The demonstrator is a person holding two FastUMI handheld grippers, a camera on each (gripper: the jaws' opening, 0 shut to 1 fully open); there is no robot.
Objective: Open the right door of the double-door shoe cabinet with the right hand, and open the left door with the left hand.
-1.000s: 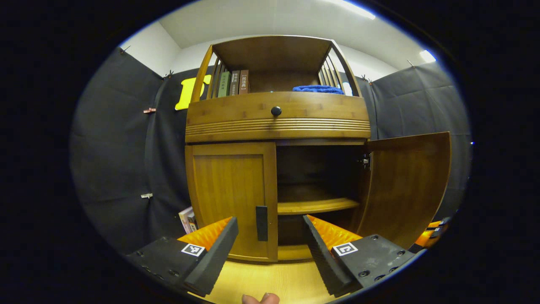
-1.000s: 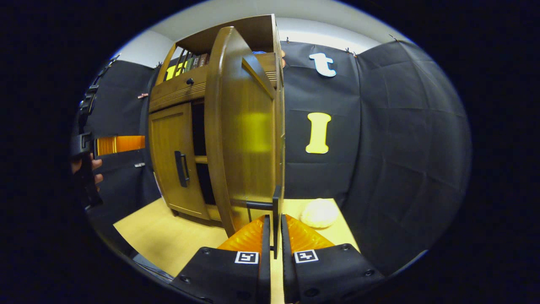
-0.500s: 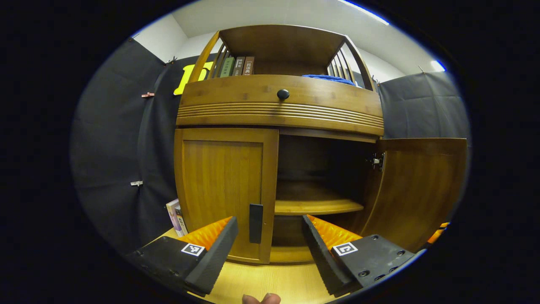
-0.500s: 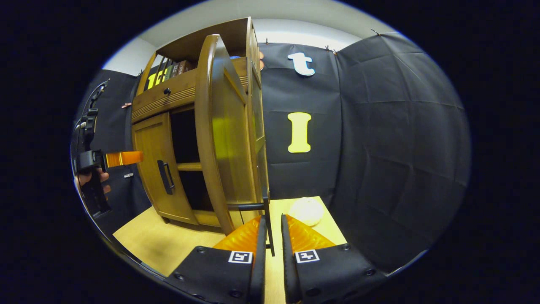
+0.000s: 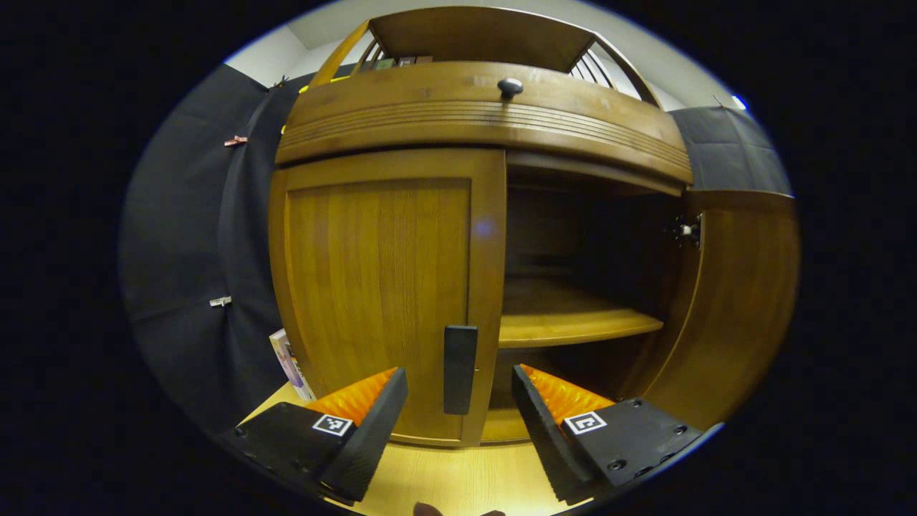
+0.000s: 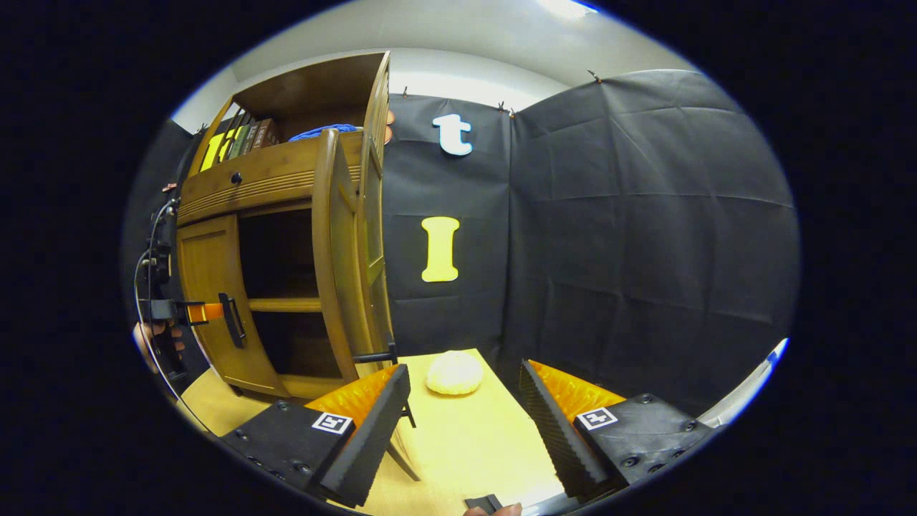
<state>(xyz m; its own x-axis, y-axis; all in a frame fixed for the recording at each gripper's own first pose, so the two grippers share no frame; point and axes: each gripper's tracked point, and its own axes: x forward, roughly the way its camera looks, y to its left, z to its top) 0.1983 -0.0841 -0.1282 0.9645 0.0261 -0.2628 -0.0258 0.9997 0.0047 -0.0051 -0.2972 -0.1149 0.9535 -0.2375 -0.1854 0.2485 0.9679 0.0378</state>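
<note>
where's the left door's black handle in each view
Left gripper view: the left door handle stands low at centre, between the open left gripper's fingers, on the closed left door.
Right gripper view: the same handle sits far left at mid-height, seen side-on.
Shared landmark: the round drawer knob above the doors.

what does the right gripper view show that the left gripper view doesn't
Right gripper view adds: a pale round lump on the tabletop, the right door's handle beside the open right claw, and a hand holding the left claw at the left door's handle. Left gripper view adds: the right door's hinge and booklets leaning beside the cabinet. Shared: the left door shut, the right door standing open, the inner shelf, the drawer knob.
</note>
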